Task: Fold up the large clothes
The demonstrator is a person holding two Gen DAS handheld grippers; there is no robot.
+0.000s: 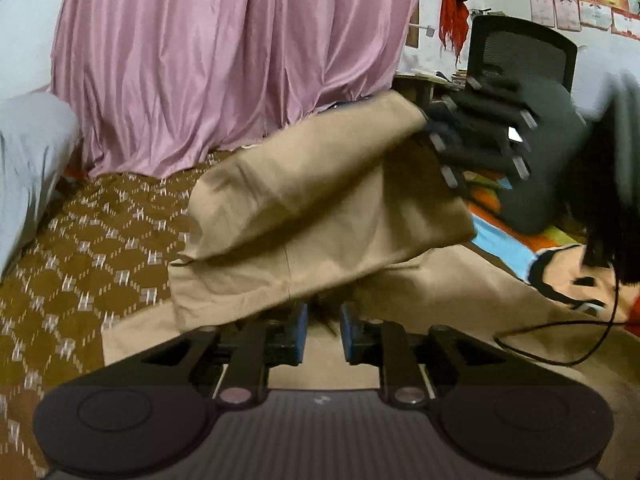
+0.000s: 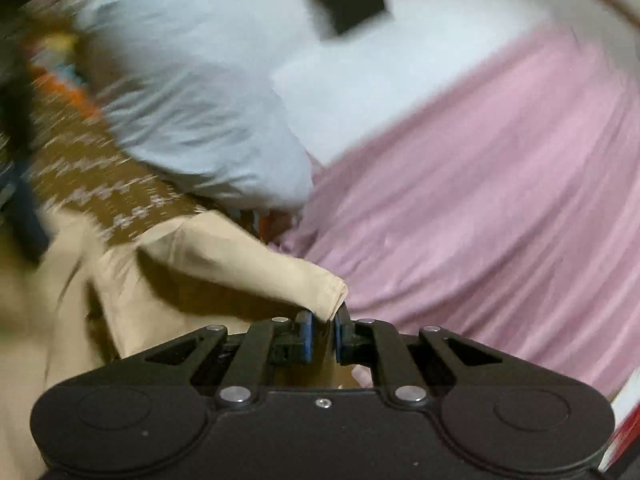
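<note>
A large beige garment (image 1: 320,208) lies on a brown patterned bedspread (image 1: 88,248). In the left wrist view my left gripper (image 1: 323,322) sits low over the garment's near part, its blue pads a small gap apart with beige cloth between them. My right gripper (image 1: 436,128) appears at the upper right, holding a corner of the garment lifted above the bed. In the blurred right wrist view my right gripper (image 2: 325,330) is shut on the beige garment's corner (image 2: 324,292), which hangs away to the left.
A pink curtain (image 1: 224,60) hangs behind the bed. A pale blue pillow (image 1: 28,160) lies at the left. A black office chair (image 1: 520,56) stands at the back right. A colourful sheet (image 1: 504,236) and a black cable (image 1: 560,344) lie at the right.
</note>
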